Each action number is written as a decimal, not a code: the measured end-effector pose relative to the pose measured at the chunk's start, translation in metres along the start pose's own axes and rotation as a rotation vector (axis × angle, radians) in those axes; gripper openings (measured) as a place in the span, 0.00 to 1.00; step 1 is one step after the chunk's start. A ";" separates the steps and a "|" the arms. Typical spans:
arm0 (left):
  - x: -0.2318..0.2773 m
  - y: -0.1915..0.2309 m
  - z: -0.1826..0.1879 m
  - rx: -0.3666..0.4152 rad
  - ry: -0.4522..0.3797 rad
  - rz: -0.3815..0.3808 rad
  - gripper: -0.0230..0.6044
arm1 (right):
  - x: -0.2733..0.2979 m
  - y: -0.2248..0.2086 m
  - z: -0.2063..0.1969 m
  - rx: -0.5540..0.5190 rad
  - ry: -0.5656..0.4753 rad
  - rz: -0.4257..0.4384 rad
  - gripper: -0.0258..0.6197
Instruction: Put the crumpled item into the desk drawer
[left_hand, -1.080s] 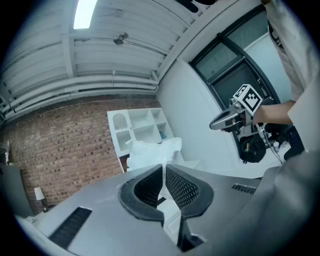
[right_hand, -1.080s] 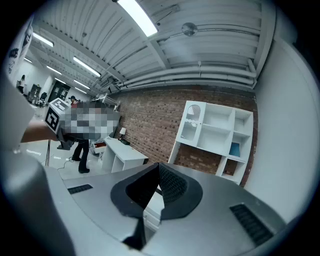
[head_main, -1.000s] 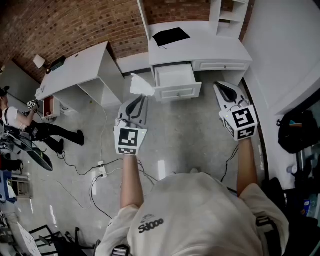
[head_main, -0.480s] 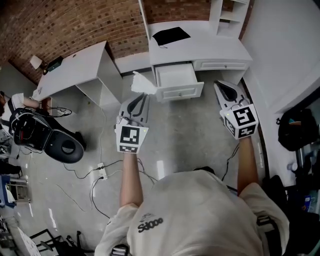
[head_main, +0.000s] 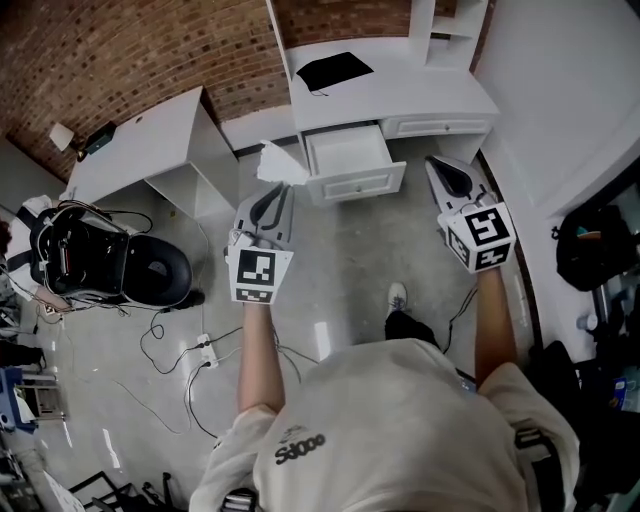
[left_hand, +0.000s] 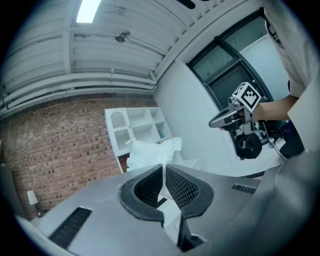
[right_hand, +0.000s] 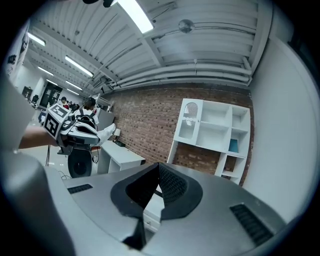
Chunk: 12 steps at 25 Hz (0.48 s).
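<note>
In the head view a crumpled white item (head_main: 278, 165) sticks out of the tips of my left gripper (head_main: 277, 192), which is shut on it. It hangs just left of the open white drawer (head_main: 350, 160) of the desk (head_main: 400, 95). The left gripper view shows the crumpled item (left_hand: 150, 150) pinched between the jaws of the left gripper (left_hand: 164, 167). My right gripper (head_main: 438, 167) hovers to the right of the drawer, level with the left one. Seen from its own camera, the right gripper (right_hand: 158, 169) is shut, with its jaws touching and nothing between them.
A black mat (head_main: 333, 70) lies on the desk top. A second white desk (head_main: 140, 140) stands at left, with a black chair (head_main: 120, 265) and floor cables (head_main: 205, 345) beside it. A white wall (head_main: 560, 100) and a black bag (head_main: 590, 250) are at right.
Both grippers have drifted a little toward the desk, the left still holding the crumpled item. A person at far left has gone from view, and a black chair shows there. My foot has stepped forward.
</note>
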<state>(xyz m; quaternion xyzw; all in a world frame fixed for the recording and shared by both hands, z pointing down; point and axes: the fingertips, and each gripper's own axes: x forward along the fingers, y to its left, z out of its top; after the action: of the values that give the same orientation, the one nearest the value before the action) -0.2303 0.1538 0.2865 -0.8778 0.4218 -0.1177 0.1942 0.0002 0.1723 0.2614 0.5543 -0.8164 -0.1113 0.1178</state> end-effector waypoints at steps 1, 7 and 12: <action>0.006 0.000 -0.002 -0.003 0.004 -0.001 0.09 | 0.004 -0.005 -0.003 0.004 0.001 -0.002 0.05; 0.054 0.002 -0.016 0.003 0.046 -0.006 0.09 | 0.040 -0.043 -0.024 0.046 -0.004 0.003 0.05; 0.109 0.012 -0.015 0.007 0.061 0.019 0.09 | 0.084 -0.082 -0.037 0.020 0.000 0.046 0.05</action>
<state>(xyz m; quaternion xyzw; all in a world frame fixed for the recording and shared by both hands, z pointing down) -0.1770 0.0576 0.2998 -0.8690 0.4355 -0.1442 0.1855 0.0536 0.0629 0.2772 0.5367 -0.8299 -0.1004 0.1151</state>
